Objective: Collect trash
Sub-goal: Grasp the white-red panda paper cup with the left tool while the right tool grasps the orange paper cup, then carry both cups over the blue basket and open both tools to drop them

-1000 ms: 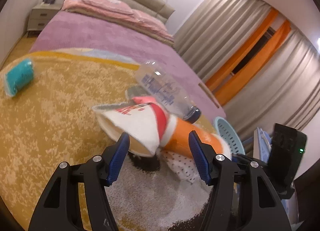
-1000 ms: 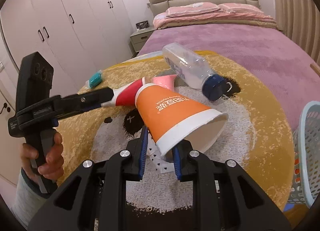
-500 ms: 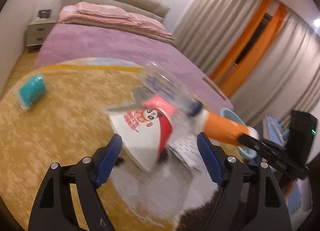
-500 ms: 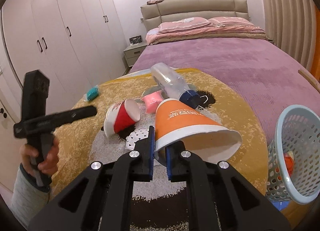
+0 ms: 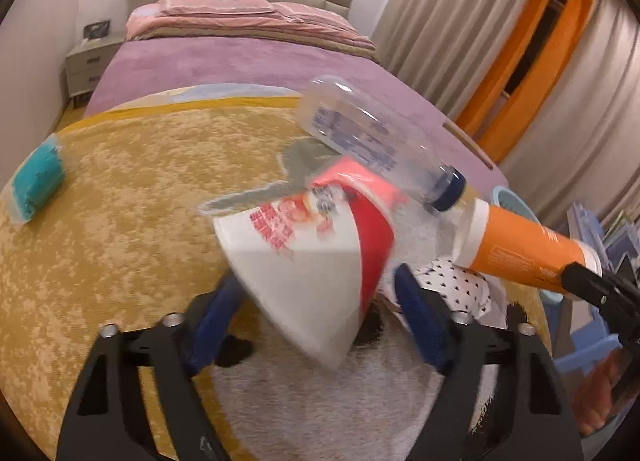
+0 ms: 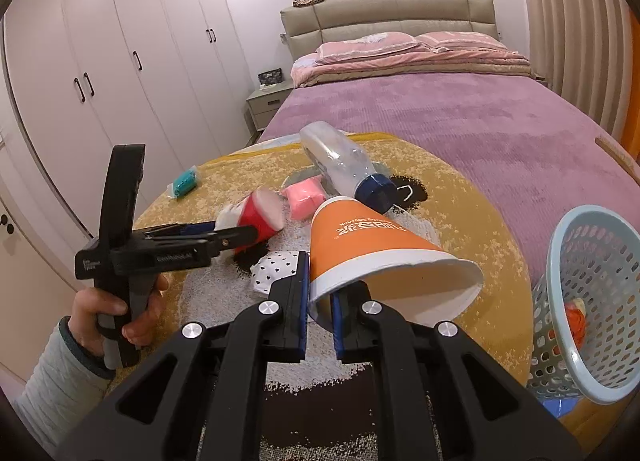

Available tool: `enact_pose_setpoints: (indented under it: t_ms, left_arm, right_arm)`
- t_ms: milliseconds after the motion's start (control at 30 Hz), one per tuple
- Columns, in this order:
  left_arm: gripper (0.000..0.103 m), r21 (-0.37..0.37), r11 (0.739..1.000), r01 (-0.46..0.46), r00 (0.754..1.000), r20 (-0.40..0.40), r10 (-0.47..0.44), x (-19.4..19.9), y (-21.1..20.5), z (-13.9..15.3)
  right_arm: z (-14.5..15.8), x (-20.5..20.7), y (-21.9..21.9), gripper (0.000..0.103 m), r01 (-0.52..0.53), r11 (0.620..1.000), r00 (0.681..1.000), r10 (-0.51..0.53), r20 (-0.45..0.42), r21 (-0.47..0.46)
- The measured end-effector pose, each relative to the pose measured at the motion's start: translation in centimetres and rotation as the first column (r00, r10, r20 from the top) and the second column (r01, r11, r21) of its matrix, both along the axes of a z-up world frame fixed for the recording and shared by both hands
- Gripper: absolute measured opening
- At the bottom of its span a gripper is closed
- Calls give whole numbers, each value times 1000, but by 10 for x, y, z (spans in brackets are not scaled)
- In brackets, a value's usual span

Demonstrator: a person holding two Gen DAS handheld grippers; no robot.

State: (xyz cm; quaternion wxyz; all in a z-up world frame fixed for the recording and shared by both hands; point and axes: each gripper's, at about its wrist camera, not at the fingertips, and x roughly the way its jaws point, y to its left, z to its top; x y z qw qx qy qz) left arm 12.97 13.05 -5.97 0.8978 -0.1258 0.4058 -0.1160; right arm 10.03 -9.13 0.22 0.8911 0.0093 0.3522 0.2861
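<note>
My right gripper [image 6: 320,301] is shut on the rim of an orange paper cup [image 6: 372,245] and holds it above the round rug; the cup also shows in the left wrist view [image 5: 520,249]. My left gripper [image 5: 316,305] is open, its blue fingers on either side of a red-and-white paper cup [image 5: 312,261] lying on the rug, also in the right wrist view [image 6: 256,213]. A clear plastic bottle with a blue cap [image 6: 344,165], a pink packet [image 6: 304,197] and a dotted white wrapper [image 6: 276,265] lie on the rug.
A light blue mesh basket [image 6: 588,301] with some trash inside stands at the rug's right edge. A teal packet [image 5: 38,177] lies at the rug's far left. The bed with a purple cover [image 6: 440,109] is behind, wardrobes [image 6: 100,61] to the left.
My left gripper has moved forward so its fingers flank the red-and-white cup. My right gripper has lifted the orange cup up and away toward the right.
</note>
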Motion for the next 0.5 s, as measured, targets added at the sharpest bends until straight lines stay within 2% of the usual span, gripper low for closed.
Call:
enact_pose_setpoints:
  t_ms: [200,233,267,300,367,500]
  left_arm:
    - [43,-5,1000,-3,1000,17,4,-7,-9,5]
    - [35,-11,1000,-6,1000,27,7,-10,-9,7]
    - [13,-27,1000,-1,1000,30,2,-11,-12,9]
    - [6,-60,998,8,999,34,-6,-12,-12,12]
    - [2,-53,999,-3,998,55,6,-16,-14,21]
    - [2,-40,999,7,996,84,-4,-21,-25,33]
  right_arm:
    - [8,-5,-7,8,17,1000,999,-16,32,-2]
    - [10,-6,-8,8,20,1000,999,-20,37,0]
    - [12,-7,-10,8,25,1000,999,-25,42,3]
    - [13,-7,-11,8,29,1000,999,-29,44,6]
    - [17,-9,-15,8,36,999,998,-37,50,18]
    - [21,-12,-23,8,51,998,997,-53,63,27]
